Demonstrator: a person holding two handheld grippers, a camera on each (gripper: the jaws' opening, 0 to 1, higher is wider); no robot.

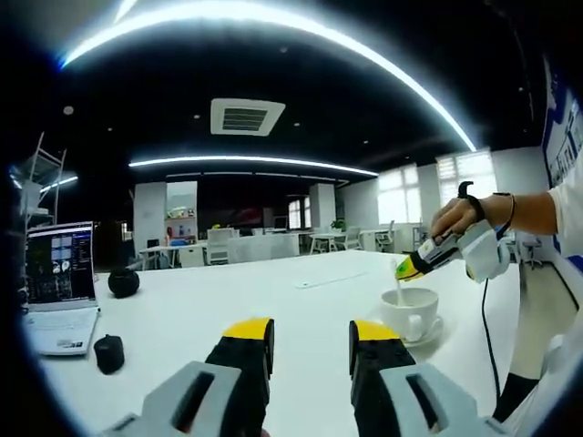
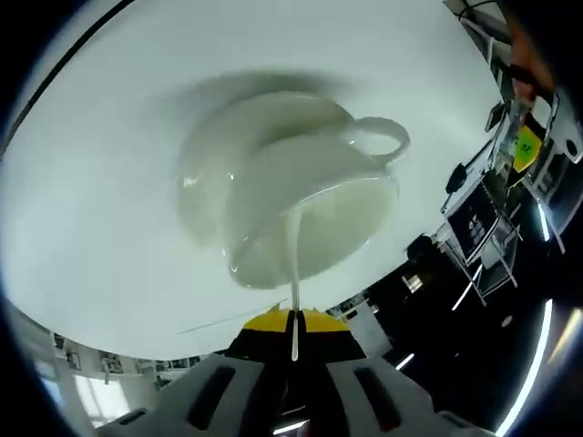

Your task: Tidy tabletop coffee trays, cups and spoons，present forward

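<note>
A white coffee cup stands on its white saucer on the white table, right of centre in the left gripper view. My right gripper, held in a person's hand, hangs just above the cup's left rim, shut on a slim white spoon that points down into the cup. The right gripper view has the yellow-tipped right gripper closed on the spoon, whose far end reaches into the cup over the saucer. My left gripper stands open near the table's front, left of the cup, holding nothing.
An open laptop sits at the table's left edge, with two small black objects near it. A black cable runs down right of the saucer. The person's arm comes in from the right. Office desks stand far behind.
</note>
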